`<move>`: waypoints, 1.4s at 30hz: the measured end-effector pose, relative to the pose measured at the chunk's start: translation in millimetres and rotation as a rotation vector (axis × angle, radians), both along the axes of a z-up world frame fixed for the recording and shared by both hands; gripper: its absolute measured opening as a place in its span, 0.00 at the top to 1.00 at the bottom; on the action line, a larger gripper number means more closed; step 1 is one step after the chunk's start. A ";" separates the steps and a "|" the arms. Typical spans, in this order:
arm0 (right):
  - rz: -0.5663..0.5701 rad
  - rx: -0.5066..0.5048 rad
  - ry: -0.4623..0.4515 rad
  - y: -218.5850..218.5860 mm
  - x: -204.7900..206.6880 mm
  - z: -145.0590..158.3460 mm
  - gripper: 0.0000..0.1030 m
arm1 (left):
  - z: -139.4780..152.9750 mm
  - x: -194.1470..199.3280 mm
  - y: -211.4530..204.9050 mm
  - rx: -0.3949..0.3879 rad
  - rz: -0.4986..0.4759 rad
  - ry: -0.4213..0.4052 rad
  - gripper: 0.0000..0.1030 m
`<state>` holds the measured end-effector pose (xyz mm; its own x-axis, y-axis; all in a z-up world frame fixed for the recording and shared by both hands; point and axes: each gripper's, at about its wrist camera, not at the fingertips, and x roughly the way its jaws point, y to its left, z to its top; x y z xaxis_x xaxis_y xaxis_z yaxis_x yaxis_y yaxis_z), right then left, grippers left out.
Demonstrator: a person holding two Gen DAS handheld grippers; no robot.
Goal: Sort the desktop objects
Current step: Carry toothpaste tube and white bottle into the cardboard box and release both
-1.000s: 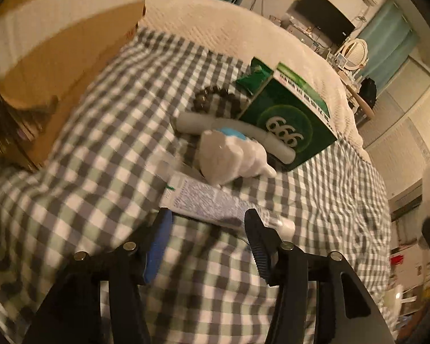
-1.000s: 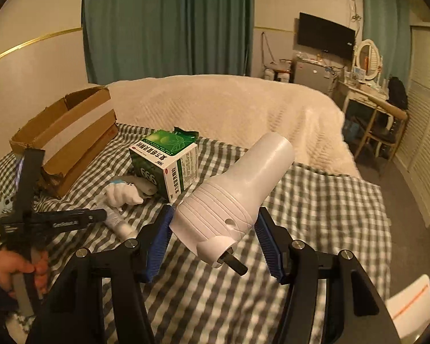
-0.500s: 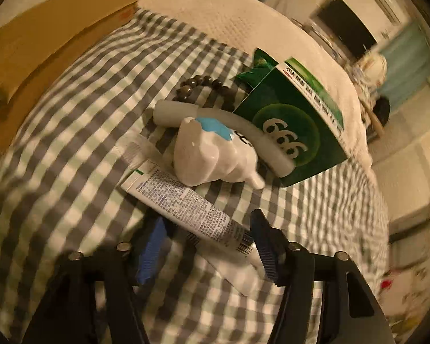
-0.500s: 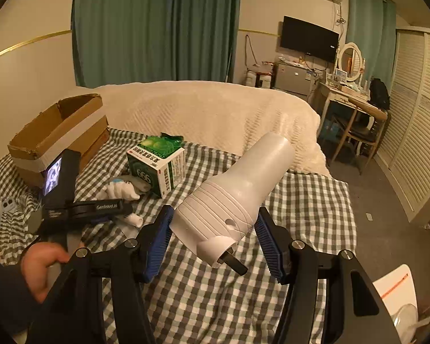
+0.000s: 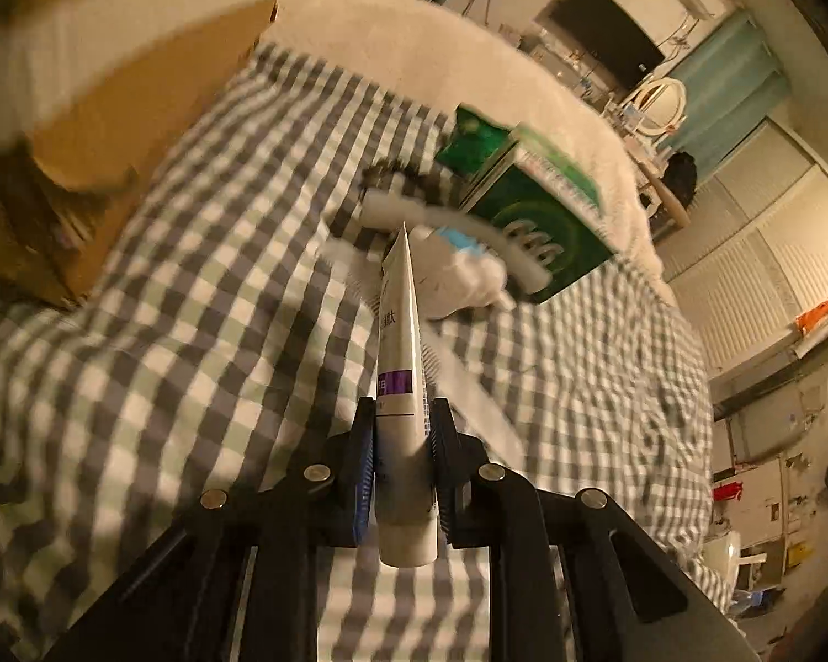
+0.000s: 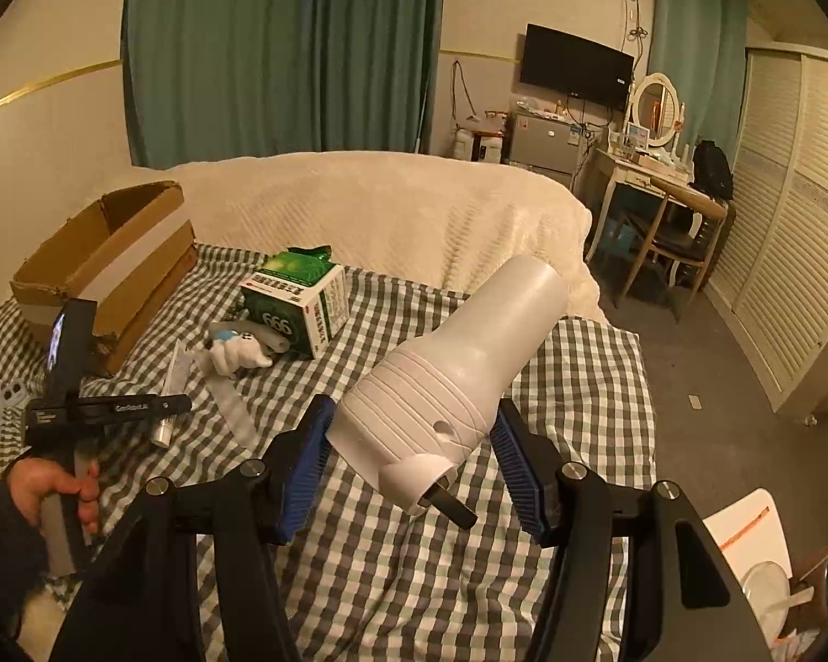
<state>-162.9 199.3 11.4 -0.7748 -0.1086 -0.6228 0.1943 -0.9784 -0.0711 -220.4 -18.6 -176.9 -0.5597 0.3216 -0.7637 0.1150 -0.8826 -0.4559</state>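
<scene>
**Both grippers loaded over the checked bedspread**

The left gripper point(image 5: 402, 466) is closing its jaws on a white tube point(image 5: 398, 386) with a purple band, the pads pressing its lower body while its crimped end points away above the checked bedspread point(image 5: 193, 331). The right gripper point(image 6: 414, 469) has its jaws clamped on a white ribbed flashlight-shaped device point(image 6: 458, 380), wide end tilted up and away. On the bedspread lie a green box point(image 6: 301, 300), a white figurine point(image 6: 237, 353) and a cardboard box point(image 6: 110, 259) at its left edge.
</scene>
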 end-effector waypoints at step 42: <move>0.573 -0.017 -0.129 -382.0 -129.1 38.6 0.26 | 116.9 -3.6 -228.1 -0.212 0.275 0.252 0.29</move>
